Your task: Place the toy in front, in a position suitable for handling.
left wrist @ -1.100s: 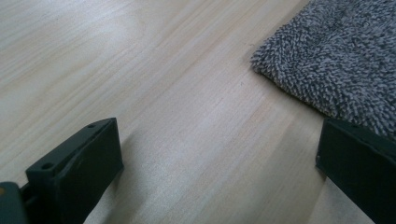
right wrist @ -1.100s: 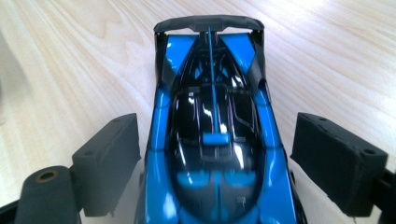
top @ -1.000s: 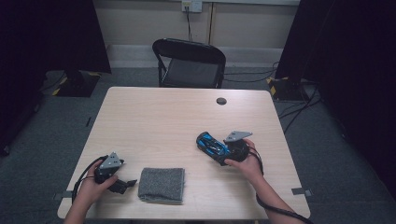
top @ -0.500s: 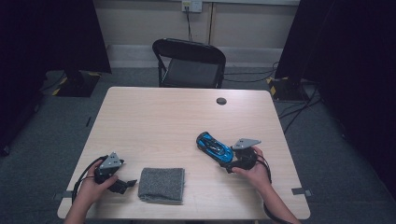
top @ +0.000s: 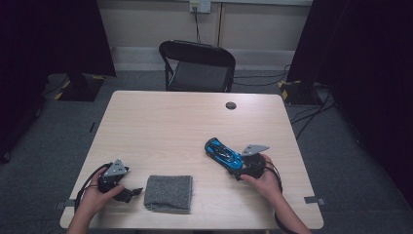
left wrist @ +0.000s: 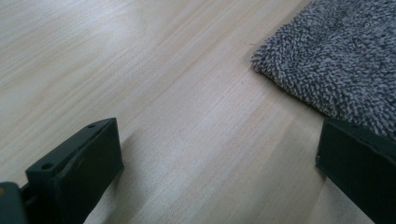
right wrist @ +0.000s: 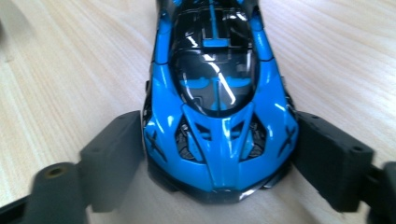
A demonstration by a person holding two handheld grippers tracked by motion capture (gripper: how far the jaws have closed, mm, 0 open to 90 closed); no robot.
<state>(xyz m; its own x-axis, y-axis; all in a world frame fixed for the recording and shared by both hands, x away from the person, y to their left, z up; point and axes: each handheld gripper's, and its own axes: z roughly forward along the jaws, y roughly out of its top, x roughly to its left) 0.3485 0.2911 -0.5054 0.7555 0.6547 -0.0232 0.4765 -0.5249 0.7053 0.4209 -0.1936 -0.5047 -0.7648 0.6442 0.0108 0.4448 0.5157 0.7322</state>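
Note:
A blue and black toy car [top: 223, 153] lies slantwise on the right half of the table [top: 170, 122]. My right gripper [top: 237, 169] sits at the car's near end. In the right gripper view its jaws have just been closing, and both pads [right wrist: 116, 154] now rest against the flanks of the car [right wrist: 219, 93]. At the near left, a folded grey cloth [top: 168, 192] lies flat. My left gripper [top: 130, 192] rests just left of it, open. In the left gripper view there is bare wood between the fingers of my left gripper [left wrist: 219, 158], with the cloth [left wrist: 336, 60] just beyond the right finger.
A black folding chair [top: 197, 66] stands behind the table's far edge. A small black round disc [top: 231, 105] lies near the far side of the tabletop. Cables trail on the carpet at the right.
My right gripper has shifted a little toward the near edge, behind the car's end. The left gripper and the cloth have stayed put.

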